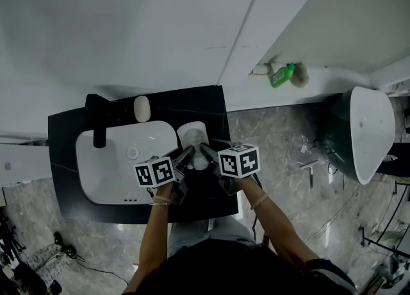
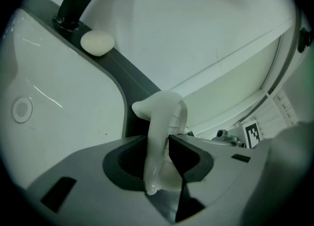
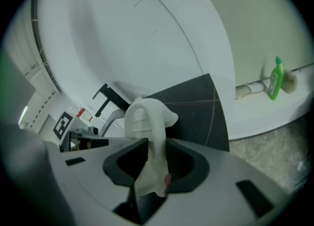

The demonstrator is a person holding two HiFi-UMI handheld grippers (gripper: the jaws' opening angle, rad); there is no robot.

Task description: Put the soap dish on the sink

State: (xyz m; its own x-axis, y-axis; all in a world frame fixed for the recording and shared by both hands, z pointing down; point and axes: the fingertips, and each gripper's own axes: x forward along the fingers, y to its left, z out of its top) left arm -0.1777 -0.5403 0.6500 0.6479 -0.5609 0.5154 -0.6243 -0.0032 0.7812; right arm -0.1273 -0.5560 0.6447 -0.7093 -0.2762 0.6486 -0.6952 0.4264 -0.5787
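Currently in hand: placing step, not yet done.

- Left gripper (image 2: 159, 157): you have the jaws clamped on the near edge of the dish (image 2: 164, 113).
- Right gripper (image 3: 154, 160): jaws likewise closed on the dish, from the other side.
- Dish: white, centre of the head view, carried between both grippers over the dark counter (image 1: 211, 104), just right of the sink (image 1: 86, 159). You cannot tell from these views whether it touches the counter.
- Next move, as a judgement: lower the dish level until it sits flat on the counter beside the sink, then part both pairs of jaws together so neither side tips it.
- Surface: black top, white sink set into it, black faucet (image 1: 98, 120) at the left rear, soap bar (image 1: 142, 108) behind the sink rim.
- Room: white walls in the upper frame, grey marbled floor (image 1: 282, 133), green bottle (image 1: 280, 74) on a ledge at upper right, white fixture (image 1: 370, 127) at far right.
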